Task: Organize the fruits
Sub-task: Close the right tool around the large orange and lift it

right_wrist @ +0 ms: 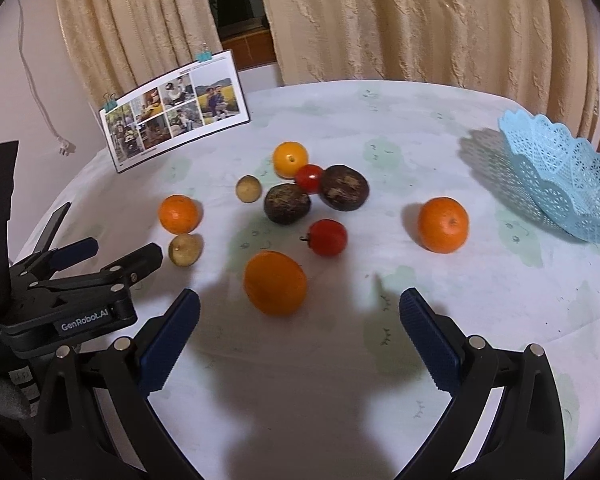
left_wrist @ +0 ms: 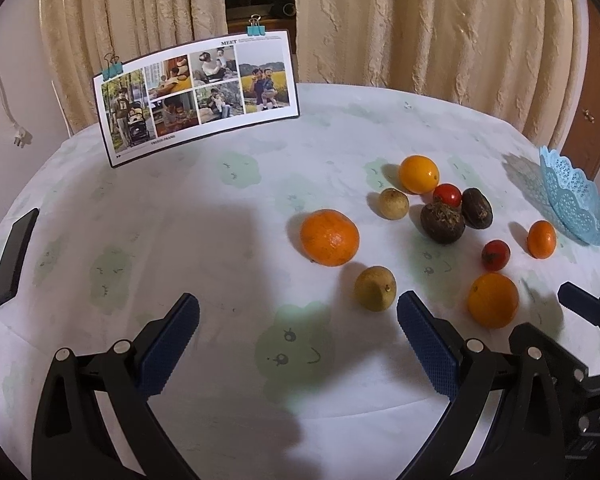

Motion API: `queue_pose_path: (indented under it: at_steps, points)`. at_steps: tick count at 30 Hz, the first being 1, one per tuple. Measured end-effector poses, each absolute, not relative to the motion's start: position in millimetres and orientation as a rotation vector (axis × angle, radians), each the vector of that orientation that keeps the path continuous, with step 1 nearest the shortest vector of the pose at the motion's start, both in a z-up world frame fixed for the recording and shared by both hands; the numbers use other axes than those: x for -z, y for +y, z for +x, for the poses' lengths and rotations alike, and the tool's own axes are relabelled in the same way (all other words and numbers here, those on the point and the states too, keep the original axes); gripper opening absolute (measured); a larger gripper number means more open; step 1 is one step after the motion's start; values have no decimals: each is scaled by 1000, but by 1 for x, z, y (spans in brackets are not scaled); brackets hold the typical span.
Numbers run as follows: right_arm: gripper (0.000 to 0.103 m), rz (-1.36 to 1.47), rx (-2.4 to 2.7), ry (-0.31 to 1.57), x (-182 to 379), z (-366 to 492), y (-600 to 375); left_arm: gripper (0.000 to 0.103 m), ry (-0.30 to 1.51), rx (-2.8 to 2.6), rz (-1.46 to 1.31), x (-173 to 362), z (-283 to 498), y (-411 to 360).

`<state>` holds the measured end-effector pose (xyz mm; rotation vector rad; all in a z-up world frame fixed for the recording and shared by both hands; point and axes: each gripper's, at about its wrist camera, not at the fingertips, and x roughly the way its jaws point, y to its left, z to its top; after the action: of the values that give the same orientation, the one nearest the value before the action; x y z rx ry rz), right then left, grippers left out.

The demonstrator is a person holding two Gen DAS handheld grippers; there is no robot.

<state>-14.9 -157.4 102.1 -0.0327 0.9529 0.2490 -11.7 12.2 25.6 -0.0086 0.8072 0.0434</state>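
Several fruits lie loose on the white tablecloth: oranges (right_wrist: 275, 282) (right_wrist: 443, 225) (left_wrist: 329, 237), two red tomatoes (right_wrist: 327, 237), two dark brown fruits (right_wrist: 287, 203), two small tan fruits (left_wrist: 375, 288). A light blue lace basket (right_wrist: 564, 176) stands empty at the right; it also shows in the left wrist view (left_wrist: 572, 200). My left gripper (left_wrist: 298, 316) is open and empty, with a tan fruit just beyond its right finger. My right gripper (right_wrist: 299, 312) is open and empty, with an orange just ahead between its fingers.
A photo card (left_wrist: 198, 98) held by blue clips stands at the back left. A black phone (left_wrist: 14, 258) lies at the left table edge. Curtains hang behind the table. The left gripper also shows in the right wrist view (right_wrist: 108, 252) at the left.
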Motion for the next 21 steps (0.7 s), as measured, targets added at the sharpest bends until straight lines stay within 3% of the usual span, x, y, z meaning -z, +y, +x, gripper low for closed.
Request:
queue_pose_path:
  at_steps: [13,19,21]
  points:
    - [98,-60,-280,964,-99,-3,-141,98,801,-81,-43,-29,-10,29]
    - [66,-73,-281,1035,-82,12,-136,98,803,-76,-40,-29,-10,29]
    - [50,-73,-279,1046,-80,13,-136,98,805,-77,-40,-29,-10,29]
